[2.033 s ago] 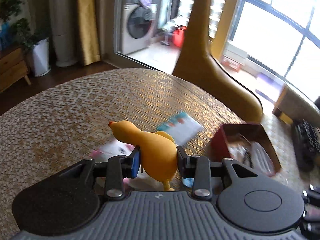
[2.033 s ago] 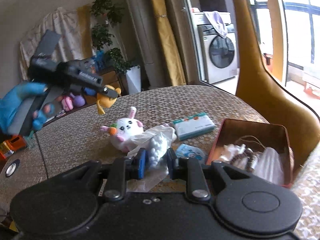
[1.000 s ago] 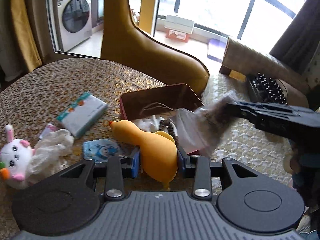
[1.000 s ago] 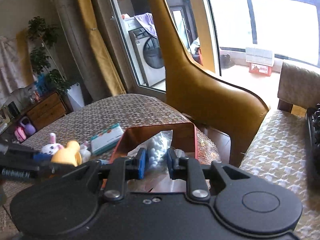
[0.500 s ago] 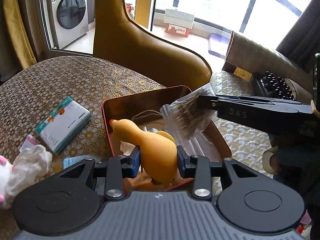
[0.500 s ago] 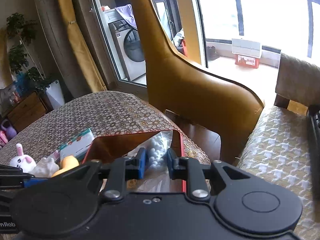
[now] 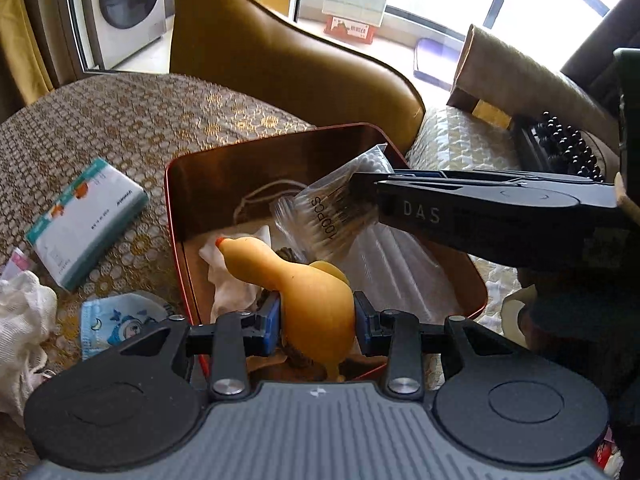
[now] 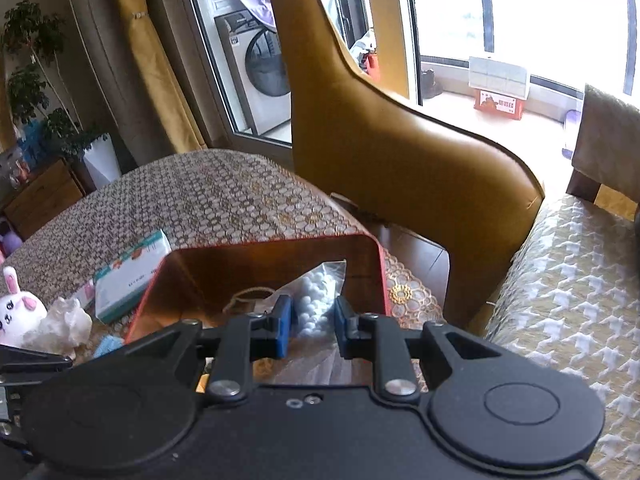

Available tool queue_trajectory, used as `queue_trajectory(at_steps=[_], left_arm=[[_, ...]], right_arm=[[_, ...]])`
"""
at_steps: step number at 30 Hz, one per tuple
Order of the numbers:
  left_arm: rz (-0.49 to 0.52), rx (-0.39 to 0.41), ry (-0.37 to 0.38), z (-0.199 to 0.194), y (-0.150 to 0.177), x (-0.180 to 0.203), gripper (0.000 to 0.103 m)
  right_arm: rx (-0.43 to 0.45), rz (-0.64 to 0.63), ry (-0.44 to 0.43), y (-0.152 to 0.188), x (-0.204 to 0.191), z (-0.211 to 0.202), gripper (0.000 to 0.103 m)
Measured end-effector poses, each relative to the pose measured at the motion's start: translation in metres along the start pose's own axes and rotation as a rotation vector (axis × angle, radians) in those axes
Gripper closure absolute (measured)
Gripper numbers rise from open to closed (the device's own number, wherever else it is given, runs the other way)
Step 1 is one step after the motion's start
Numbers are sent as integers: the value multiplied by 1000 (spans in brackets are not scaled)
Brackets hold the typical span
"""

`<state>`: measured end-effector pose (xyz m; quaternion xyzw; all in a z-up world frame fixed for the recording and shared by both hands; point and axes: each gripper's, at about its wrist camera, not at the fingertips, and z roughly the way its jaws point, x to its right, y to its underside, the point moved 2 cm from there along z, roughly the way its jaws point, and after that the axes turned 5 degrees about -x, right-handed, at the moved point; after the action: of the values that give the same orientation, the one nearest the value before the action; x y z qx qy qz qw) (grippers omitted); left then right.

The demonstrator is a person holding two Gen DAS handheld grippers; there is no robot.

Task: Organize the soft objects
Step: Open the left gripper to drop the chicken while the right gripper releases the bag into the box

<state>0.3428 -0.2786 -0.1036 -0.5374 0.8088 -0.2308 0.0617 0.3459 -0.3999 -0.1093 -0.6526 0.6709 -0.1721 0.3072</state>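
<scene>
Left wrist view: left gripper point(image 7: 316, 322) clamps soft, squashy rubber duck point(image 7: 308, 292) mid-body; right gripper point(image 8: 310, 330) pinches light, crinkly cotton-ball bag point(image 8: 318, 302) over tin point(image 7: 240, 168).

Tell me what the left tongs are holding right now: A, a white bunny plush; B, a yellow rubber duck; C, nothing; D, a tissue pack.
B: the left tongs are clamped on the yellow rubber duck, held over the red tin.
</scene>
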Motion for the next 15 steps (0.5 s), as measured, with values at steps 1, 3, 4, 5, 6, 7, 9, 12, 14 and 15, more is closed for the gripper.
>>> queue_trajectory(at_steps=[1, 3, 4, 5, 6, 7, 9, 12, 14, 15], left_arm=[[-2, -2, 0, 2, 0, -1, 67], [-5, -7, 3, 5, 0, -2, 66], [-8, -10, 2, 7, 0, -2, 66], [-9, -12, 1, 9, 1, -3, 66], [-9, -14, -1, 10, 1, -3, 66], [-8, -17, -3, 12, 2, -3, 66], [-7, -17, -6, 13, 3, -4, 64], [-24, -7, 4, 11, 4, -6, 55], [-34, 7, 13, 8, 4, -8, 38], [-34, 19, 10, 5, 5, -8, 34]], right_arm=[[-2, -3, -1, 1, 0, 1, 81], [-5, -8, 1, 2, 0, 3, 80], [-8, -10, 0, 3, 0, 3, 79], [-11, -11, -1, 4, 0, 4, 78], [-15, -12, 1, 5, 0, 5, 77], [-19, -15, 3, 6, 0, 6, 76], [-25, -19, 7, 7, 1, 7, 74], [-34, -12, 2, 11, 3, 5, 69], [-36, -15, 2, 13, 2, 2, 64], [-37, -21, 4, 15, 1, 1, 62]])
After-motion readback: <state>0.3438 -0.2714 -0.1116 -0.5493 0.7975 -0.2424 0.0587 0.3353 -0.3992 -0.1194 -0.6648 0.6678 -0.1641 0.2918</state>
